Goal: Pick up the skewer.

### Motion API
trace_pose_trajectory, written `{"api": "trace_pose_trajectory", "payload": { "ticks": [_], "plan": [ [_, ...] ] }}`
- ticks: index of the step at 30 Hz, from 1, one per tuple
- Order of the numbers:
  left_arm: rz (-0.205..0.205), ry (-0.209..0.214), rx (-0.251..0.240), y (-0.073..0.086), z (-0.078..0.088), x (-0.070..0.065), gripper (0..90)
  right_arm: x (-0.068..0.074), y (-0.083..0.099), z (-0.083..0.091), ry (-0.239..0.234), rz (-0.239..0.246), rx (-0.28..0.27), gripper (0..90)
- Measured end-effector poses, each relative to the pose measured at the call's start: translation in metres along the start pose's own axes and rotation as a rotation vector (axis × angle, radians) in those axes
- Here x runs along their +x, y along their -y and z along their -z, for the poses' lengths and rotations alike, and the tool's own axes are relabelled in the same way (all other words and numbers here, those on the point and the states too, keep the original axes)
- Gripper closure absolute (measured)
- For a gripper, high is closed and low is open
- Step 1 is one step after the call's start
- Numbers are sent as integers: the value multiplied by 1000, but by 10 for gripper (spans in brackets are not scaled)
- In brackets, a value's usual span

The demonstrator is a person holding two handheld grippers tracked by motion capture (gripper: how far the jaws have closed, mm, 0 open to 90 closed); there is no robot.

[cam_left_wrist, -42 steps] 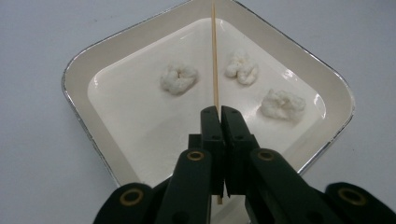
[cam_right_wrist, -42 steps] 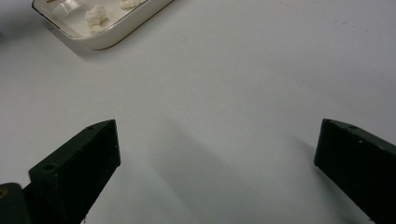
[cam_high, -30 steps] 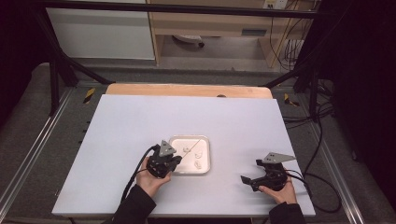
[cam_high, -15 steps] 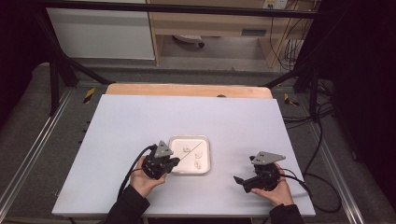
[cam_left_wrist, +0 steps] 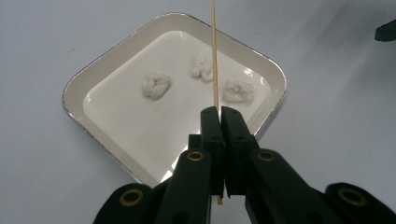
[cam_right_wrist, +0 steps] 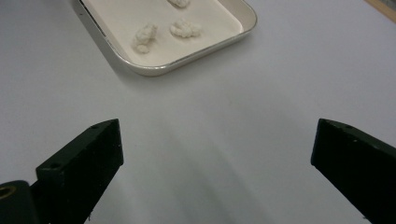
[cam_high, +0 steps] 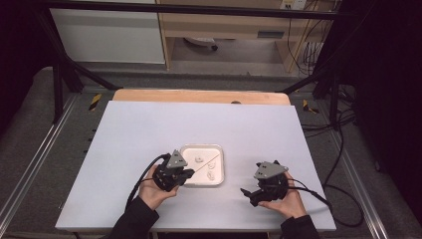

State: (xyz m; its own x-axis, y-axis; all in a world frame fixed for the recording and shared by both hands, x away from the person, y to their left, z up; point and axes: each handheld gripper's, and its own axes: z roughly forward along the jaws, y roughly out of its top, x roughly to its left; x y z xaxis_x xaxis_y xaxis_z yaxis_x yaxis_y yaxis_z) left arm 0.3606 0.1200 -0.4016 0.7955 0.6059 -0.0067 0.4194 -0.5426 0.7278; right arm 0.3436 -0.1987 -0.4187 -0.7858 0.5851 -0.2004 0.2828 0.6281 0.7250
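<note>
White tray (cam_left_wrist: 88, 81) holds three pale lumps (cam_left_wrist: 156, 86); left gripper (cam_left_wrist: 217, 112) clamps thin wooden skewer (cam_left_wrist: 214, 56) over tray; right gripper (cam_right_wrist: 212, 154) jaws spread wide above table (cam_right_wrist: 261, 93)

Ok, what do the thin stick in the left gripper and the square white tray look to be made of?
The thin pale stick, clamped in the left gripper, looks like bare wood or bamboo: tan, matte, straight. The square white tray looks glazed or enamelled: glossy inside, with a bright metallic-looking rim edge. Ceramic or coated metal; I cannot tell which.
</note>
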Motion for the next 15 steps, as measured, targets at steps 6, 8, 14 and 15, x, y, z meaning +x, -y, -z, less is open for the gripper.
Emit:
{"api": "trace_pose_trajectory", "payload": {
  "ticks": [6,8,14,15],
  "plan": [
    [-22,23,13,-6,-5,-4,886,6,-10,-4,12,80,8,47],
    [-24,29,16,-7,-6,-5,886,8,-13,-5,19,112,13,53],
    [-50,47,32,-15,-10,-11,886,13,-21,-5,38,188,25,71],
    [-54,53,36,-16,-11,-12,886,13,-21,-5,38,188,25,71]
  ]
}}
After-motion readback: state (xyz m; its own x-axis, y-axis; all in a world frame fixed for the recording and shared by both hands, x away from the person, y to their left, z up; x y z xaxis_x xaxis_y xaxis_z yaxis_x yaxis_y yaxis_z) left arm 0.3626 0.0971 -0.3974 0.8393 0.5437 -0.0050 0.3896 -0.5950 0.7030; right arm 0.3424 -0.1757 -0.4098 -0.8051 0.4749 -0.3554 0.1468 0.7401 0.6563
